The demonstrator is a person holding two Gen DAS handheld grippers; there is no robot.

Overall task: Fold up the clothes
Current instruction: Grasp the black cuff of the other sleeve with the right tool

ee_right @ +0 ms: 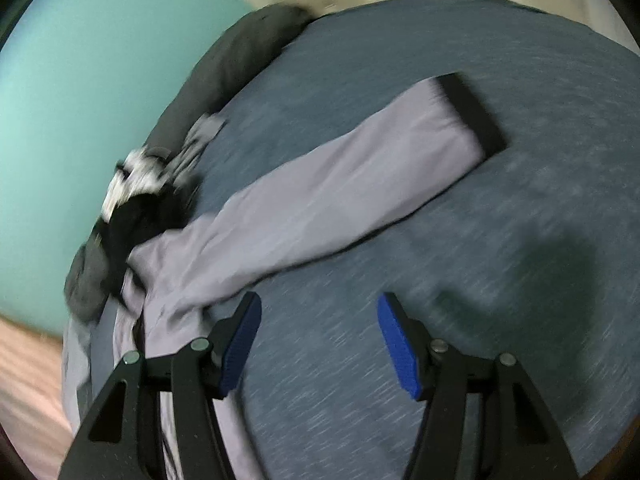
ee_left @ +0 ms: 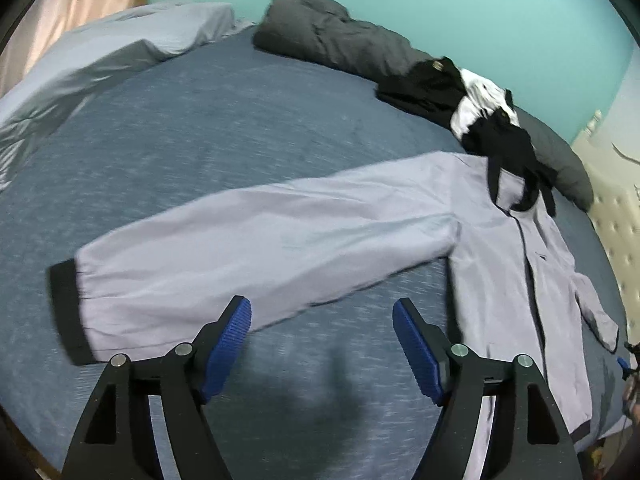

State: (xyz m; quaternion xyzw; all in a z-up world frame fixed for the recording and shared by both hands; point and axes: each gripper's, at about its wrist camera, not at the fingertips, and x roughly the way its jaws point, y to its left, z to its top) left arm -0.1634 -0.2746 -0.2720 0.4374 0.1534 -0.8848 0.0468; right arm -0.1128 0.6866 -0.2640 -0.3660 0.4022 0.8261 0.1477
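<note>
Pale lilac-grey zip jacket [ee_left: 516,248] lies spread flat on blue heathered bed cover [ee_left: 224,128], front up. In the left wrist view its long sleeve with black ribbed cuff [ee_left: 66,312] stretches left across the bed; body runs down the right side toward the near edge.

Left gripper [ee_left: 322,312] hangs above the sleeve's lower edge, blue-padded fingers [ee_left: 236,328] spread wide, nothing between them, only bed cover below.

Black and white crumpled garments [ee_left: 480,116] sit far right, just touching the jacket collar, against a dark grey rolled blanket [ee_left: 340,40] by the teal wall.

Right wrist view: other sleeve reaches far right, black cuff [ee_right: 472,112] at its end. Right gripper [ee_right: 320,312] is over bare bed cover just right of the jacket shoulder, fingers [ee_right: 400,352] well apart, holding nothing.

Risks, judged:
- Both views are smeared, so a grasp attempted at this pace could land on the bed cover and pinch it along with the sleeve.
- Slippery-looking shell fabric may slide out of a shallow pinch.
- Folding a sleeve inward could drag the black garments at the collar into the fold.
- Pulling one sleeve alone may skew the jacket body.
</note>
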